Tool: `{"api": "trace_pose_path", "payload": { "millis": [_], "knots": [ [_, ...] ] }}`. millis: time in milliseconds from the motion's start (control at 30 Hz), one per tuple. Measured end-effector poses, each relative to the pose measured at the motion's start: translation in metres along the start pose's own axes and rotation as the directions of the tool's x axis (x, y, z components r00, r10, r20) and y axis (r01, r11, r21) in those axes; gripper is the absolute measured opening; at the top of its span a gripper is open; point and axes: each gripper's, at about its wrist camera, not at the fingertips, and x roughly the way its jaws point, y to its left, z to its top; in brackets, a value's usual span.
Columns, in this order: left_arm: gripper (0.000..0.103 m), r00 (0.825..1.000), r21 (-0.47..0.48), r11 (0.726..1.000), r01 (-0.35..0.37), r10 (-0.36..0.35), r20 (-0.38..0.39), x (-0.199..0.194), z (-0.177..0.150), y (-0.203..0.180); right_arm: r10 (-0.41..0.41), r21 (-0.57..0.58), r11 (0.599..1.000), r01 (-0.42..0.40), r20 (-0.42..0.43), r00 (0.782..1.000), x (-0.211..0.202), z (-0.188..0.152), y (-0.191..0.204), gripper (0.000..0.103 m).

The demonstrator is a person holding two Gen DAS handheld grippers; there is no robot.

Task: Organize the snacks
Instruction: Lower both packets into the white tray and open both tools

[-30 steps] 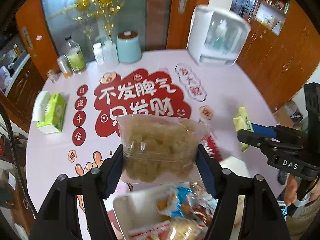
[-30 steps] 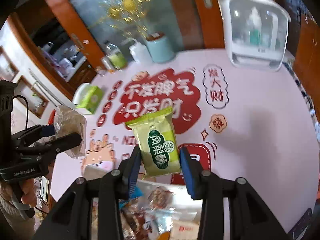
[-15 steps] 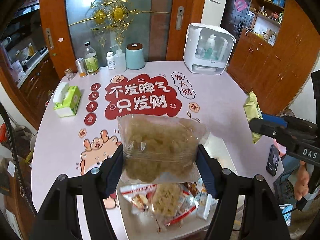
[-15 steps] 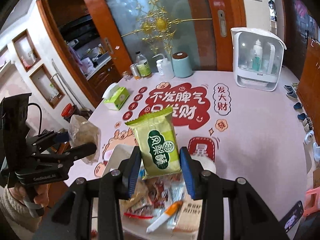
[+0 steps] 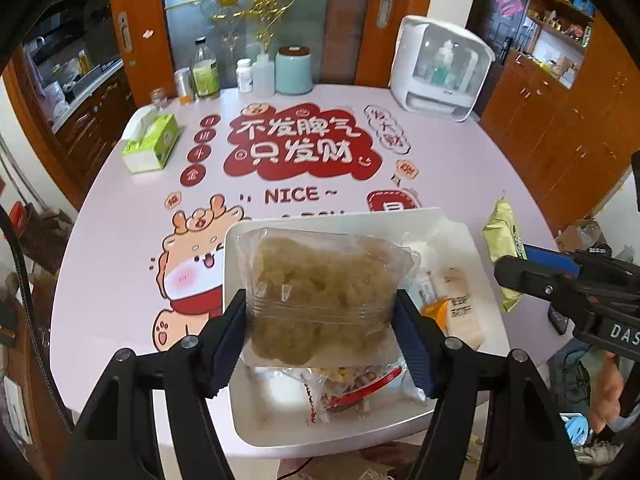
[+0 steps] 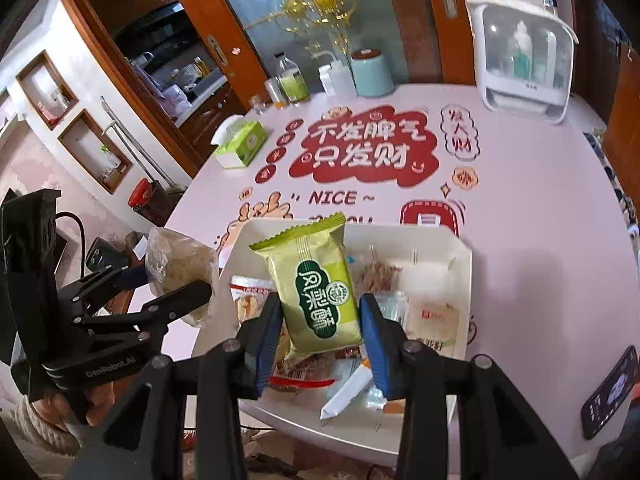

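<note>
The left gripper [image 5: 320, 332] clamped a clear puffed-snack bag [image 5: 320, 292] above the white tray [image 5: 236, 256]; the right gripper [image 6: 320, 332] pinched a green packet [image 6: 316, 284] there too. Both looked mid-carry, likely needing placement beyond the tray.

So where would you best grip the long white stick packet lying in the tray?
Across its narrow middle, coming from above. The white stick packet lies flat and slanted on other snacks in the tray, so its long edges are exposed. I would judge its pointed near end too thin to hold.
</note>
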Motion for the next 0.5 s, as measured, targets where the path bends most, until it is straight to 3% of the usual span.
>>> {"api": "trace_pose_path", "payload": {
  "millis": [500],
  "knots": [
    [0.069,1.000,-0.003,1.000,-0.014,0.014,-0.011,0.021,0.013,-0.001,-0.065,-0.005,0.998,0.065,-0.019,0.998,0.014,0.002,0.002,0.040]
  ]
}}
